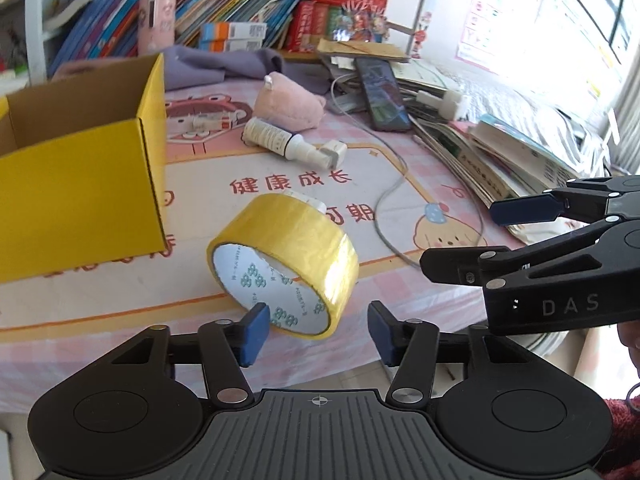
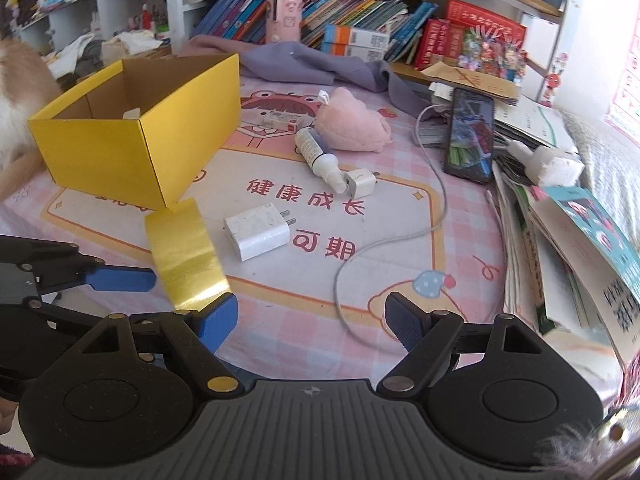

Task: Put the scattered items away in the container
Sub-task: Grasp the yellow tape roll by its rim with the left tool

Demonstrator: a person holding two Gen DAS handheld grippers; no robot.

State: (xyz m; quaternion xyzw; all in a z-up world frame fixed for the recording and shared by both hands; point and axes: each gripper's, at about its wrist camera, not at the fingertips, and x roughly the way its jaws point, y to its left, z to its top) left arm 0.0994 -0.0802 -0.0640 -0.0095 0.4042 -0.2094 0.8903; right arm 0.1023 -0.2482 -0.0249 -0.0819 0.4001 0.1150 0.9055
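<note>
Left gripper [image 1: 314, 330] angled down, half-open astride tape roll [image 1: 284, 266], right gripper [image 2: 312, 326] open, empty.

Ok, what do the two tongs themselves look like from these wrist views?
Both are alike: the left tongs and right tongs have matte black linkage arms with round metal rivets, blue rubbery pads on the fingertips, and a ribbed grey base with a crosshair mark. The right one's body reads "DAS". A dark red knitted sleeve shows behind.

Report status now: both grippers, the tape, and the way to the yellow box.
Left gripper around tape roll, pads not yet pressing. Right gripper open, empty. Yellow box open, close behind the tape; nothing between them.
</note>
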